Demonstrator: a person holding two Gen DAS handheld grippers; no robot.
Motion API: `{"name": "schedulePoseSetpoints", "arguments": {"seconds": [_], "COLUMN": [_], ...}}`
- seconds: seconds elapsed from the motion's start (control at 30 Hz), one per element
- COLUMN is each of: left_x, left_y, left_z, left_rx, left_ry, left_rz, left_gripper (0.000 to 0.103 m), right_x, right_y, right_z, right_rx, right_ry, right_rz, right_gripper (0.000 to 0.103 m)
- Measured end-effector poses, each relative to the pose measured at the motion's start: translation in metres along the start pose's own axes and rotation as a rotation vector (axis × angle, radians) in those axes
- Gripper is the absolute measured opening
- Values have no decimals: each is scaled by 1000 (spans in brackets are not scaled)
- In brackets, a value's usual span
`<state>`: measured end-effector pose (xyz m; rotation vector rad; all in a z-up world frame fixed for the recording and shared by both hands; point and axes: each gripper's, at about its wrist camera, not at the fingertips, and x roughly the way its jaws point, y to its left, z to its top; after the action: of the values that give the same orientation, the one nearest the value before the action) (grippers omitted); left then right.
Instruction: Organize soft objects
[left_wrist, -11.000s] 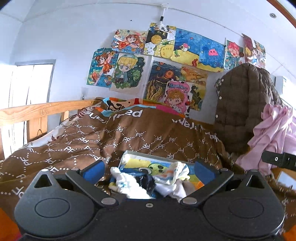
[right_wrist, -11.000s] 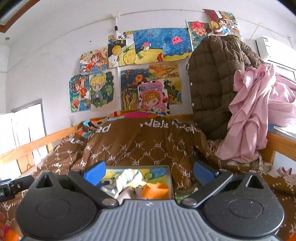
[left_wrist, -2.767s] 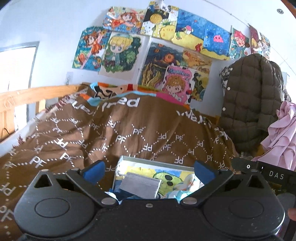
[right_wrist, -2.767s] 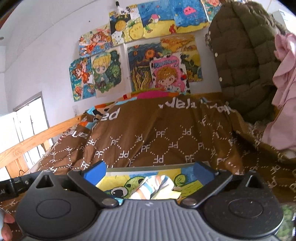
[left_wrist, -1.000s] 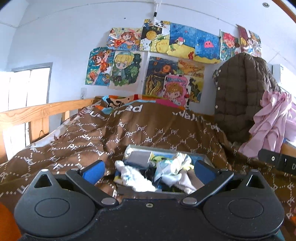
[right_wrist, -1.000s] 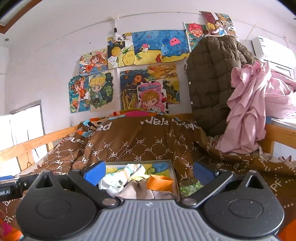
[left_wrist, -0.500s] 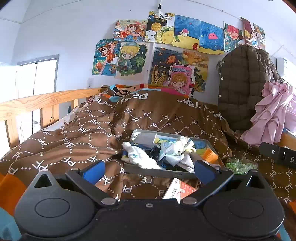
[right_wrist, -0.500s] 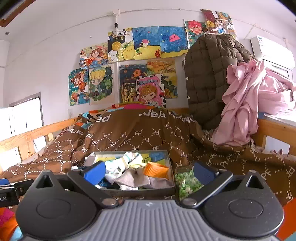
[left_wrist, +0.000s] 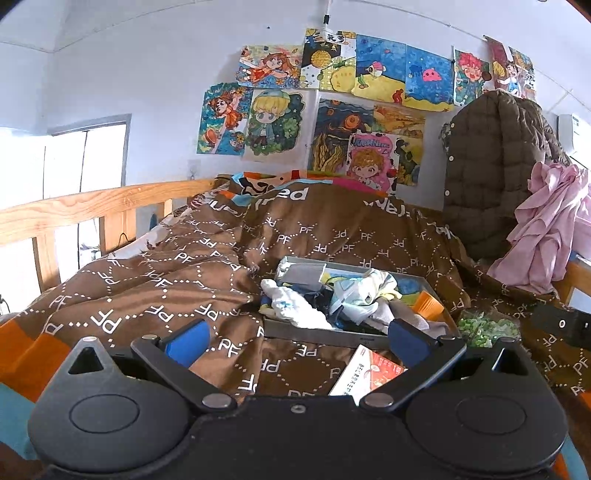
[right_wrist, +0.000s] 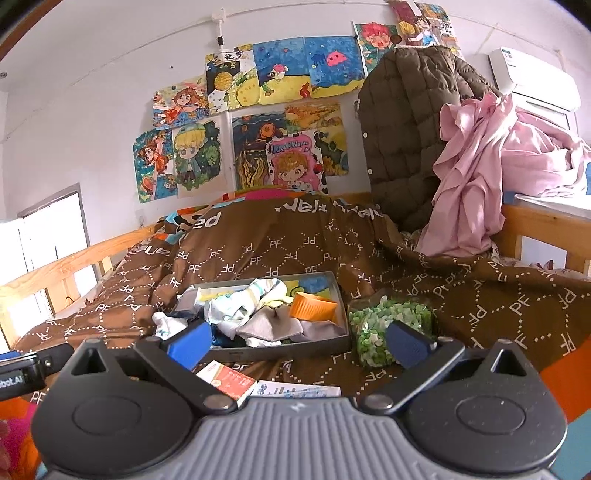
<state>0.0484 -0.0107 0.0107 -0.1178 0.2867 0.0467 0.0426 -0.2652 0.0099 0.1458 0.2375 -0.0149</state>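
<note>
A shallow grey box (right_wrist: 288, 345) (left_wrist: 325, 334) lies on the brown quilt, filled with soft items: a white sock (left_wrist: 295, 308), a striped pale cloth (right_wrist: 255, 295), a grey cloth (right_wrist: 266, 325) and an orange piece (right_wrist: 312, 306). A folded grey item (left_wrist: 301, 273) rests at its far left corner. My left gripper (left_wrist: 295, 338) is open and empty, held back from the box. My right gripper (right_wrist: 297, 338) is open and empty, also in front of the box.
A bag of green bits (right_wrist: 388, 321) lies right of the box. A red and white packet (right_wrist: 227, 380) and a white leaflet (right_wrist: 295, 389) lie in front of it. A brown jacket (right_wrist: 410, 129) and pink cloth (right_wrist: 476, 173) hang at the right; a wooden rail (left_wrist: 74, 210) runs along the left.
Both grippers have pulled back from the box, so more quilt, the packet and the green bag show. The folded grey item has been laid in the box since the first frames.
</note>
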Motion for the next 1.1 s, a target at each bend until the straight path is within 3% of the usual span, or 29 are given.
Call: {"name": "schedulePoseSetpoints", "arguments": {"seconds": [0.63,0.97,1.1], "left_x": [7,17,21], "left_y": [-12,-10,-7], "left_z": [-13,-16,-16], "left_rx": [83,69,50], "left_ry": [69,119,130], "left_rz": [33,58,73], "left_gripper": [102,102,102], "right_x": [8,25,31], "right_y": [10,16,17], "right_z": [-10,-19,-22], "right_rx": [-30,-50,-49], "right_ry": [72,162,153], "right_rz": [17,17,31], "right_gripper": [103,103,103]}}
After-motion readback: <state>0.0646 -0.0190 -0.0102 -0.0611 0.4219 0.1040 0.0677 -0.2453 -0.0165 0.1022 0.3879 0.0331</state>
